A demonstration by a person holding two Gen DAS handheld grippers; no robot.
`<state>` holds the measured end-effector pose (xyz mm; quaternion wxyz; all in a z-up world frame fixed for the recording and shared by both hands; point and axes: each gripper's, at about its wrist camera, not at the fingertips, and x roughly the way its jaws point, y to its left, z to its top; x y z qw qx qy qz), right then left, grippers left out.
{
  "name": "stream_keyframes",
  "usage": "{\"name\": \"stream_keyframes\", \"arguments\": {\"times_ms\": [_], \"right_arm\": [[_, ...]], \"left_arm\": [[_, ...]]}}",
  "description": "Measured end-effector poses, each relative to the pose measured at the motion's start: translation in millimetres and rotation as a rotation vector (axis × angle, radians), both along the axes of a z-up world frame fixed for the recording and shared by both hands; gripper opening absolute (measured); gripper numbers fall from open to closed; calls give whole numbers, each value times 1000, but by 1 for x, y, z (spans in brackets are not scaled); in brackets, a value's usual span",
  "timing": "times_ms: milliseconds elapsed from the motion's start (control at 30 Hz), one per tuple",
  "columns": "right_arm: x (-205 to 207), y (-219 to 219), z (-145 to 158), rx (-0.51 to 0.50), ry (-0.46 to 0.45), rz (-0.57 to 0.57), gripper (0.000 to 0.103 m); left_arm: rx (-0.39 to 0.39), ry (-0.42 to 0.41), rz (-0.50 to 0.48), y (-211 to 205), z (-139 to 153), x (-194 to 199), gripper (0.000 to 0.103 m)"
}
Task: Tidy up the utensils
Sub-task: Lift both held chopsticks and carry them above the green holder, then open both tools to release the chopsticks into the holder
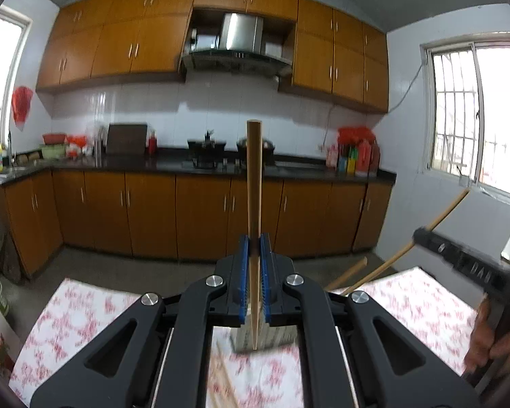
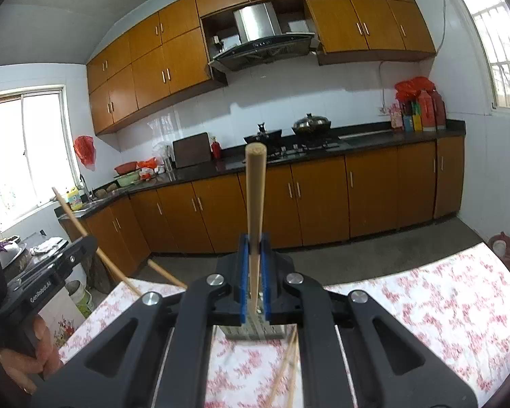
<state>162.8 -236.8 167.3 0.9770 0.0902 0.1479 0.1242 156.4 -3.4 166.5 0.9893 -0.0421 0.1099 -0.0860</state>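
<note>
Where the black linkages fill the bottom of each frame, the left gripper pinches one chopstick upright at frame centre between its blue pads, and the right gripper likewise clamps another chopstick, tilted slightly. Just below both grips, at lower centre, stands a grey holder on the floral tablecloth, with loose chopsticks lying on the cloth beside it. Farther off: brown base cabinets, a dark counter with a lidded wok, and a range hood near the top.
</note>
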Motion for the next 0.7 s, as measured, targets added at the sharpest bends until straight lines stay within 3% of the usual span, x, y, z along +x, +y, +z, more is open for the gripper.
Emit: {"name": "stream_keyframes", "arguments": {"times_ms": [267, 467, 700], "right_arm": [[43, 17, 1, -19, -8, -9, 8], [82, 17, -20, -4, 62, -19, 8], [105, 26, -48, -5, 134, -7, 8]], "left_arm": [[-12, -72, 76, -18, 5, 44, 7], [-30, -9, 78, -21, -19, 79, 7], [-19, 55, 63, -22, -44, 93, 7]]}}
